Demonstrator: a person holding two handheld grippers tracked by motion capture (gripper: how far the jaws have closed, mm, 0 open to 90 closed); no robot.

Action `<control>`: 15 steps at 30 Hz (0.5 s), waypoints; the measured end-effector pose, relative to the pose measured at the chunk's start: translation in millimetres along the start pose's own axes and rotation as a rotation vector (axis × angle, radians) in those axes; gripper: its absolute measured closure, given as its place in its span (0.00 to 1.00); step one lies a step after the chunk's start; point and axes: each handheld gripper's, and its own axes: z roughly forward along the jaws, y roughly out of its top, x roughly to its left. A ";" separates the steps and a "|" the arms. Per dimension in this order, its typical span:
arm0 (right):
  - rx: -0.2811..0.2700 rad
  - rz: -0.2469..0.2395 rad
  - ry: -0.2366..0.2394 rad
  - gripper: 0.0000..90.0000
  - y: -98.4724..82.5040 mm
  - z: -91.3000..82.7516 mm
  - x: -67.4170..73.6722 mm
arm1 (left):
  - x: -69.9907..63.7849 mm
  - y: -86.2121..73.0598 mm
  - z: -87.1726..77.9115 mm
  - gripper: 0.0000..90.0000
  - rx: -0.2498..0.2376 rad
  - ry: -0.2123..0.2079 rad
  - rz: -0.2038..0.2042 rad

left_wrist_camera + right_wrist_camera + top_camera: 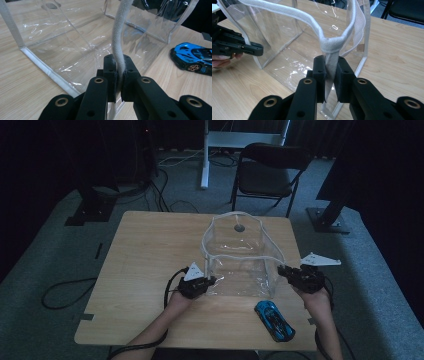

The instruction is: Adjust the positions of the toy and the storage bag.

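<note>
A clear plastic bag (240, 257) with white trim and white straps stands open on the wooden table (150, 250). My left gripper (216, 280) is at the bag's near left corner, shut on a white strap (118, 42) that runs up from between its jaws. At the bag's near right corner my right gripper (281, 270) is shut on the other white strap (329, 50), where the band is bunched. A blue toy car (274, 319) lies on the table in front of the bag, also seen as the blue toy car (192, 57) in the left gripper view.
A small dark round thing (239, 227) sits at the bag's far side. Beyond the table stand a black chair (267, 172), a white desk leg (204, 155) and cables (65, 292) on the carpet. The table's left half is bare wood.
</note>
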 end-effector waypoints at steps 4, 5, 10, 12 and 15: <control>-0.006 0.007 -0.005 0.89 -3.5 -4.6 -2.0 | -2.0 1.9 3.3 0.95 0.003 -0.009 0.004; -0.008 0.013 -0.007 0.89 -4.8 -6.2 -2.7 | -2.5 2.4 4.6 0.95 0.002 -0.012 0.004; -0.009 0.015 -0.016 0.89 -7.1 -9.8 -3.4 | -2.7 3.6 7.0 0.95 0.003 -0.019 0.007; -0.010 0.016 -0.016 0.89 -7.8 -10.8 -4.0 | -3.5 4.3 8.6 0.95 0.003 -0.021 0.008; -0.014 0.024 -0.015 0.89 -10.1 -13.3 -5.7 | -5.0 5.3 10.4 0.95 0.004 -0.023 0.013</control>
